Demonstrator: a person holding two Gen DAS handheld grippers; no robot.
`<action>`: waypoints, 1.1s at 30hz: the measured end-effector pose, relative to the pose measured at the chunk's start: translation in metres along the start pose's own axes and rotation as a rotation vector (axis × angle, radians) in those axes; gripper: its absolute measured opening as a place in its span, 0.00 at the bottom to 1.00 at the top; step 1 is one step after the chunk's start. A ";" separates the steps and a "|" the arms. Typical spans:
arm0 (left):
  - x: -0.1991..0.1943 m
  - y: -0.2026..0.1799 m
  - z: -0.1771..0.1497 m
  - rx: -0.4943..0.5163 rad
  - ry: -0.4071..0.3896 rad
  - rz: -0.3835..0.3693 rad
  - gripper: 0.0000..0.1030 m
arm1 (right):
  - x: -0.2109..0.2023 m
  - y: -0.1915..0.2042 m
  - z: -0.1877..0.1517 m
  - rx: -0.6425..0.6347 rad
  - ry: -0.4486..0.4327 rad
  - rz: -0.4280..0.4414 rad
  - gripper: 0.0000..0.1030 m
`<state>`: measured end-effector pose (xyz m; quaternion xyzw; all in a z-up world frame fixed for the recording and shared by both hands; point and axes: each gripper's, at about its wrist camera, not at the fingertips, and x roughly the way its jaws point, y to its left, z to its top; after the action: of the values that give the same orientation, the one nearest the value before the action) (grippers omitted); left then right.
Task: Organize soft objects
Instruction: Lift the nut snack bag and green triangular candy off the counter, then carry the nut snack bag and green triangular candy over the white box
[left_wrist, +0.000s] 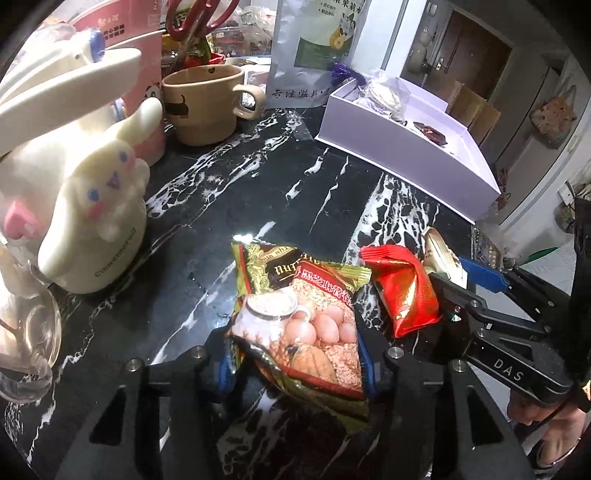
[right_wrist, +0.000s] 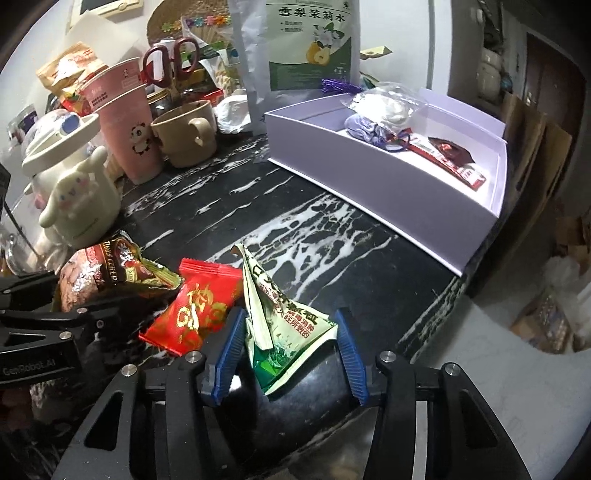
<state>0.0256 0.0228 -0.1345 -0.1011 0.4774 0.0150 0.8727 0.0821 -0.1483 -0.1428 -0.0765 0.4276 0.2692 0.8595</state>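
Left jaws clench the cereal packet (left_wrist: 295, 325); right jaws grasp the green sachet (right_wrist: 284, 325).

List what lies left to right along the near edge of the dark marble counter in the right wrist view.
Brown and gold foil cereal packet in the left gripper → red foil snack packet with gold print → pale green creased paper sachet between the right gripper's blue pads.
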 end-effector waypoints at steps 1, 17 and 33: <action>-0.002 0.000 0.000 -0.001 -0.005 -0.002 0.49 | -0.001 0.000 -0.001 0.004 0.001 0.002 0.48; -0.037 -0.013 -0.008 0.022 -0.074 -0.032 0.49 | -0.037 0.004 -0.012 0.019 -0.043 0.037 0.48; -0.090 -0.052 0.009 0.097 -0.211 -0.123 0.49 | -0.114 0.008 -0.010 0.009 -0.174 0.062 0.48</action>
<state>-0.0094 -0.0206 -0.0460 -0.0859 0.3759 -0.0509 0.9213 0.0155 -0.1906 -0.0599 -0.0360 0.3547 0.2994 0.8850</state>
